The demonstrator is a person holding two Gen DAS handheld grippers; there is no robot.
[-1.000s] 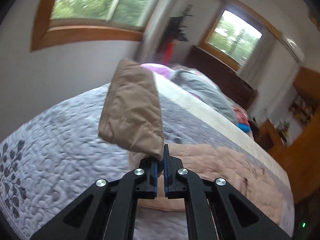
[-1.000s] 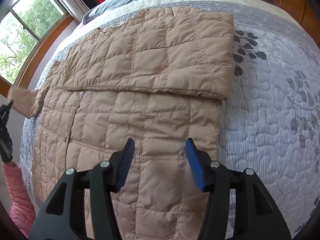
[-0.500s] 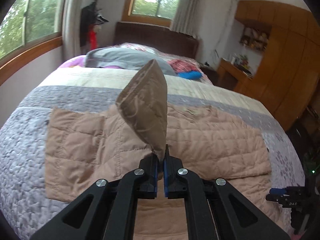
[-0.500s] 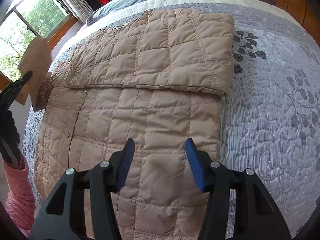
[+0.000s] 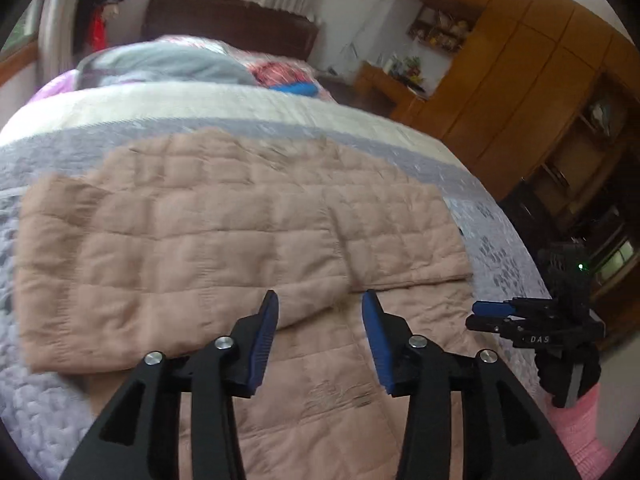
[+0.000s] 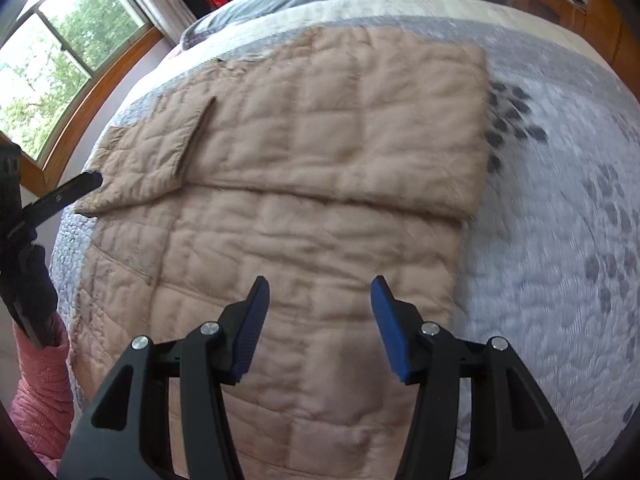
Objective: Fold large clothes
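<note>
A beige quilted jacket point(image 5: 240, 224) lies flat on the bed, both sleeves folded across its upper part; it also shows in the right wrist view point(image 6: 320, 184). My left gripper point(image 5: 318, 320) is open and empty, just above the lower edge of the left folded sleeve point(image 5: 140, 280). It appears at the left edge of the right wrist view point(image 6: 72, 190), beside the sleeve cuff. My right gripper point(image 6: 318, 304) is open and empty above the jacket's lower body. It also shows at the right in the left wrist view point(image 5: 496, 314).
The bed's grey leaf-print quilt point(image 6: 560, 240) spreads around the jacket. Pillows and bedding point(image 5: 168, 66) lie at the headboard. Wooden wardrobes point(image 5: 520, 80) stand right of the bed, a window point(image 6: 48, 60) left of it. My pink sleeve point(image 6: 40, 380) shows at the edge.
My left gripper carried the sleeve over the jacket, laid it flat and opened, letting it go. The right gripper stayed open over the lower body.
</note>
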